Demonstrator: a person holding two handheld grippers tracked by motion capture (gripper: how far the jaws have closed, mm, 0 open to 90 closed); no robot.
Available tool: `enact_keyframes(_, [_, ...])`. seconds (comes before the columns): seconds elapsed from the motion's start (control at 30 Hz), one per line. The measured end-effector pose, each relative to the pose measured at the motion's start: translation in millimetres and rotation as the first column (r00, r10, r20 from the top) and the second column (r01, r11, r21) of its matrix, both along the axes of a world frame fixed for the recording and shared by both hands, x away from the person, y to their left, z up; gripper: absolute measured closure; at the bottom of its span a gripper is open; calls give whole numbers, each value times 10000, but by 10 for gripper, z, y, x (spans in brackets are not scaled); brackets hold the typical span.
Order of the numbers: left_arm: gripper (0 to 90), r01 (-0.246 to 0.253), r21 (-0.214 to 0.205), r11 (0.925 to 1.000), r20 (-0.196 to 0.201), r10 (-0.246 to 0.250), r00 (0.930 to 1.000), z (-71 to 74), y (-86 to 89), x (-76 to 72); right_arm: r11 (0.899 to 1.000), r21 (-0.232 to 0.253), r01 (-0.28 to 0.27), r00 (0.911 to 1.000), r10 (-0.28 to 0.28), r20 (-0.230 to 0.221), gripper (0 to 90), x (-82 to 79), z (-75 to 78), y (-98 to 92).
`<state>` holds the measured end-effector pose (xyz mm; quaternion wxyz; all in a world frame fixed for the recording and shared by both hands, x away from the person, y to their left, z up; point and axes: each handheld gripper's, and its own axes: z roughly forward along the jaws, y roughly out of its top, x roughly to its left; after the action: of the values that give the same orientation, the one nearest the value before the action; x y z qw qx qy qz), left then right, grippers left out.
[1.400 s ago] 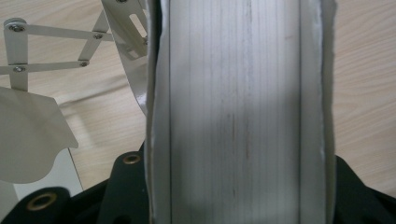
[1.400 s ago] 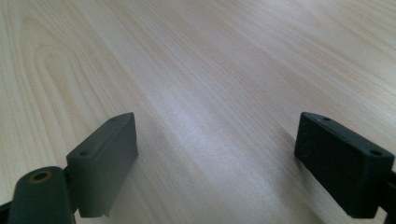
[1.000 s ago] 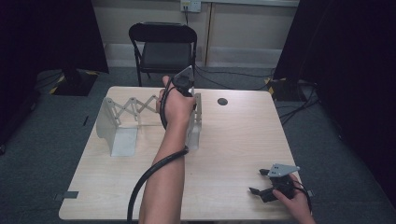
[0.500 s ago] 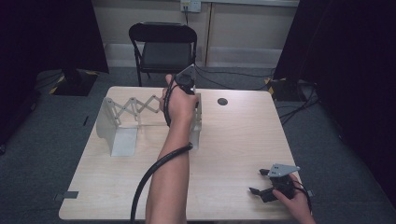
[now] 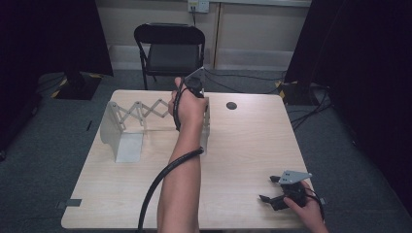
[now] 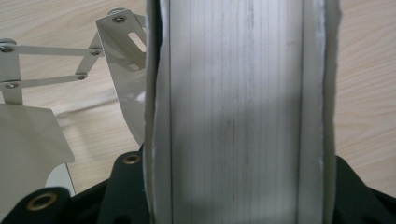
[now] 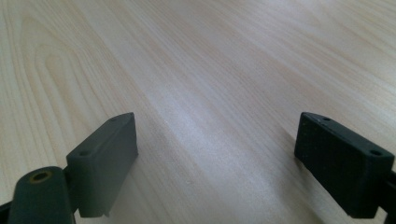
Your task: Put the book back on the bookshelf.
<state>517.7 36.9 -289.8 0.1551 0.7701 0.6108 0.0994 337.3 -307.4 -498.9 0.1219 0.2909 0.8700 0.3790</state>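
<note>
A metal extending rack stands on the wooden table [image 5: 252,141]: a scissor lattice [image 5: 145,112] joins a left end plate [image 5: 119,138] to a right end plate [image 5: 206,133]. My left gripper [image 5: 198,97] comes down from above onto the right end plate's top and is shut on it. In the left gripper view the pale plate [image 6: 238,116] runs up between the black jaws, with the lattice [image 6: 51,65] off to the left. My right gripper [image 5: 269,189] lies near the table's front right corner. It is open, with bare wood between its fingers [image 7: 105,163].
A black folding chair [image 5: 170,48] stands beyond the table's far edge. A small dark round disc [image 5: 231,105] sits on the table to the right of the rack. The left gripper's black cable [image 5: 160,182] trails down along the forearm.
</note>
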Motion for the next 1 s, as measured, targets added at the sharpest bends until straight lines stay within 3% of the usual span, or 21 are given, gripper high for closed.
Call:
enact_keyframes(0.63, [529, -121, -36, 9999, -31, 121, 9999, -55, 0, 56, 10000, 2, -2, 10000, 2, 2, 124, 0, 0, 0])
enact_keyframes(1.0, [529, -439, -36, 9990, -7, 439, 9990, -54, -12, 90, 10000, -1, -7, 10000, 7, -5, 125, 1, 1, -1])
